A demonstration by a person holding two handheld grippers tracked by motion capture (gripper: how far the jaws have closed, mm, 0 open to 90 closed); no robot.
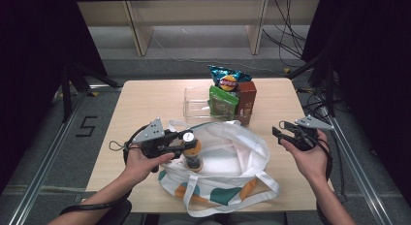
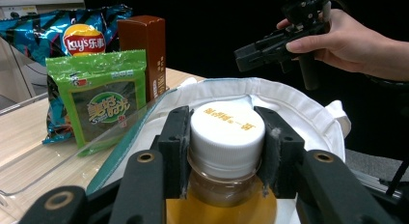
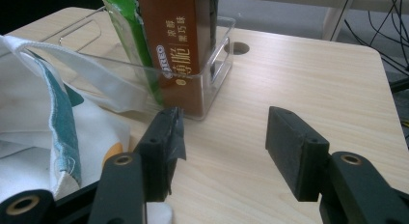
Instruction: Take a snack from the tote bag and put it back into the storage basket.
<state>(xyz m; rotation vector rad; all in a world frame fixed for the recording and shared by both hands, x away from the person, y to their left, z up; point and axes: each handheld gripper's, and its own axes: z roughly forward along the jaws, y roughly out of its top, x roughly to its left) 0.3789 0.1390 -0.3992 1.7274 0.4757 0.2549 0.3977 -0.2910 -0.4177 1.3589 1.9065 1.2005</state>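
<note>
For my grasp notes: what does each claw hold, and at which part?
Left claw grips the amber drink bottle with white screw cap at cap and neck. Right claw is open, holding nothing.

table: light wood (image 1: 140, 96) | floor: grey (image 1: 203, 40) | shelf frame behind (image 1: 140, 36) | surroundings: dark

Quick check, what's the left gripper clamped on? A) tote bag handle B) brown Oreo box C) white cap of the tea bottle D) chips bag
C: in the left gripper view the left gripper has its pads pressed on both sides of the white cap of the bottle, held over the tote bag.
</note>
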